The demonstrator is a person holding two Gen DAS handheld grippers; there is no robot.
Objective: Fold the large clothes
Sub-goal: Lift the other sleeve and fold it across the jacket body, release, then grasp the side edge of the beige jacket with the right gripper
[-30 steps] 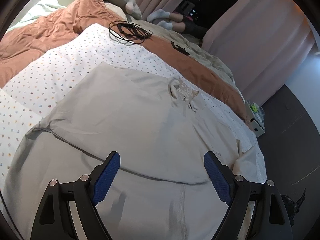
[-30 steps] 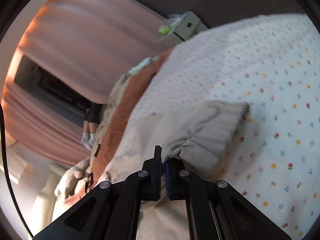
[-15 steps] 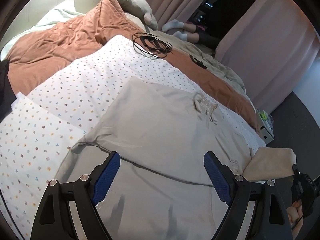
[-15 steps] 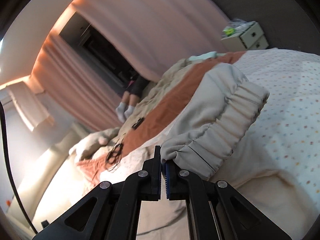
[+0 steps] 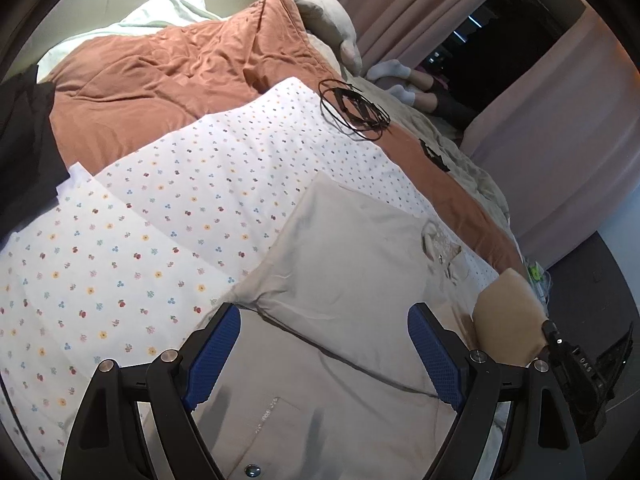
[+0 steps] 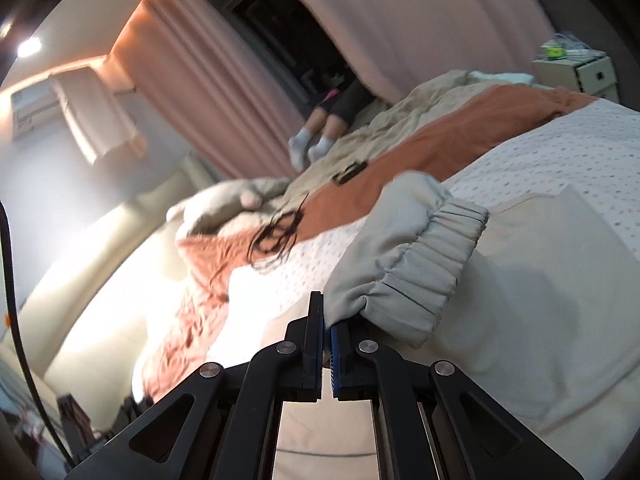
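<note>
Your left gripper [image 5: 324, 344] hangs spread wide above the beige trousers [image 5: 352, 280] lying on the flowered sheet [image 5: 160, 216]; your right gripper [image 6: 326, 320] pinches their elastic hem [image 6: 416, 276], lifted. Ahead lie a rust quilt [image 5: 172, 68], what looks like tangled cable [image 5: 356, 110], and pink curtains [image 6: 420, 12].

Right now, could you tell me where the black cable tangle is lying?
In the left wrist view the cable tangle lies far up the bed, at the top edge of the flowered sheet beside the orange quilt.
</note>
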